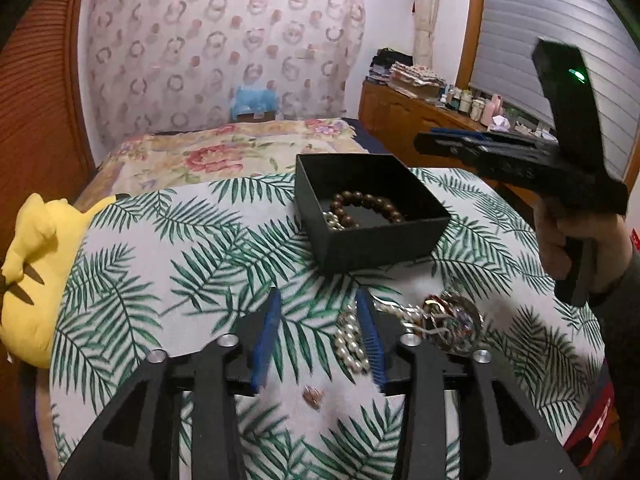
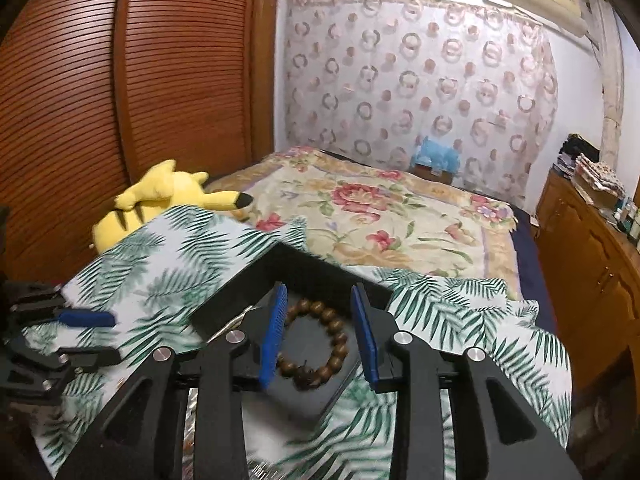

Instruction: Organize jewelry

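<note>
Jewelry's split between two spots right now. Black box point(image 1: 374, 216) sits on the leaf-print cloth point(image 1: 160, 264) with a brown bead bracelet point(image 1: 366, 206) inside, plus a bit of pearl strand at its 7 o'clock corner. Outside the box, at 6 o'clock from it, there's a pearl necklace point(image 1: 352, 340) and a tangled pile of shiny pieces point(image 1: 452, 320), and a small earring-ish thing point(image 1: 313, 393), too blurry to call. Left tool point(image 1: 320, 320) hovers low over the cloth, partly parted, nothing between its pads, right pad just beside the pearls. Right tool point(image 2: 322, 320) hangs above the box, partly parted too, empty, bracelet showing in the gap. Yellow plush point(image 1: 36, 268) at 9 o'clock.
</note>
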`<state>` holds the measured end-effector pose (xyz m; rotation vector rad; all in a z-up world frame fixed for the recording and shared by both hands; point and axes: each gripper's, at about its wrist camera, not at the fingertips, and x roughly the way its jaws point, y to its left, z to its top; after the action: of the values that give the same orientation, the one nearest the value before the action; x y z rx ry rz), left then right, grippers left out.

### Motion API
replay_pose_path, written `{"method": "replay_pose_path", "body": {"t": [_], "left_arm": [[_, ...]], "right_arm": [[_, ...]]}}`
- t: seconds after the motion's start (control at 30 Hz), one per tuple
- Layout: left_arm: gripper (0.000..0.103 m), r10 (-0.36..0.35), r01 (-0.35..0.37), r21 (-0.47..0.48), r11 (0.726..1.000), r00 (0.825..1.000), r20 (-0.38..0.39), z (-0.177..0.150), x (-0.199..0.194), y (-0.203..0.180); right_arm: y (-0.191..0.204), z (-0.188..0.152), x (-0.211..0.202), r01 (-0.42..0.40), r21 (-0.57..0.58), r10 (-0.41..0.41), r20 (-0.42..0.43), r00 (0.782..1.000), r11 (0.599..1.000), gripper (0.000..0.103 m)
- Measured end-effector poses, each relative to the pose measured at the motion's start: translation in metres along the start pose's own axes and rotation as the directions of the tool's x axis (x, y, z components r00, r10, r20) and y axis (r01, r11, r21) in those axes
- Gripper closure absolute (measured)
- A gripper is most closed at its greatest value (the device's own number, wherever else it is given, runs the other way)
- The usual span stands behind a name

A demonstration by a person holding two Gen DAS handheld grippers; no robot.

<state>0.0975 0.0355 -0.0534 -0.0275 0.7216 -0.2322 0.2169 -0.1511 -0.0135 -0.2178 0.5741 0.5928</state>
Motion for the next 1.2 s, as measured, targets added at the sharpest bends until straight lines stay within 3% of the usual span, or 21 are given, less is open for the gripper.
{"method": "replay_pose_path", "body": {"t": [0.13,0.23,0.3,0.4,0.57,0.73,0.8,1.2], "left_arm": [[0.056,0.006,-0.006,0.014,1.0,1.0,-0.003,-0.01,-0.006,-0.007],[0.042,0.007,-0.007,0.019,1.0,1.0,0.005,-0.016,-0.012,-0.012],[0.025,0.017,-0.017,0.021,1.0,1.0,0.006,-0.02,-0.015,-0.014],[0.014,0.016,-0.016,0.007,1.0,1.0,0.002,-0.027,-0.019,-0.014],[0.012,0.026,-0.026,-0.01,1.0,1.0,0.0,-0.035,-0.027,-0.01],[0.011,0.069,-0.069,-0.006,0.998,0.998,0.0,-0.045,-0.032,-0.005],[0.011,0.078,-0.078,-0.008,0.997,0.997,-0.006,-0.049,-0.031,-0.004],[0.011,0.086,-0.087,-0.024,0.996,0.995,-0.047,-0.062,-0.026,0.008]], "right_arm": [[0.02,-0.024,-0.025,-0.029,-0.019,0.029,0.002,1.0,0.999,0.067],[0.033,-0.042,-0.037,-0.051,-0.021,0.051,-0.013,0.999,0.998,0.067],[0.04,-0.055,-0.041,-0.06,-0.017,0.06,-0.027,0.998,0.998,0.066],[0.049,-0.073,-0.045,-0.069,-0.015,0.069,-0.044,0.997,0.997,0.059],[0.064,-0.092,-0.045,-0.084,-0.033,0.081,-0.079,0.994,0.996,0.058],[0.072,-0.101,-0.045,-0.094,-0.042,0.09,-0.095,0.991,0.995,0.036],[0.076,-0.104,-0.042,-0.092,-0.053,0.086,-0.11,0.99,0.994,0.032],[0.091,-0.105,-0.013,-0.084,-0.095,0.062,-0.213,0.975,0.992,0.027]]}}
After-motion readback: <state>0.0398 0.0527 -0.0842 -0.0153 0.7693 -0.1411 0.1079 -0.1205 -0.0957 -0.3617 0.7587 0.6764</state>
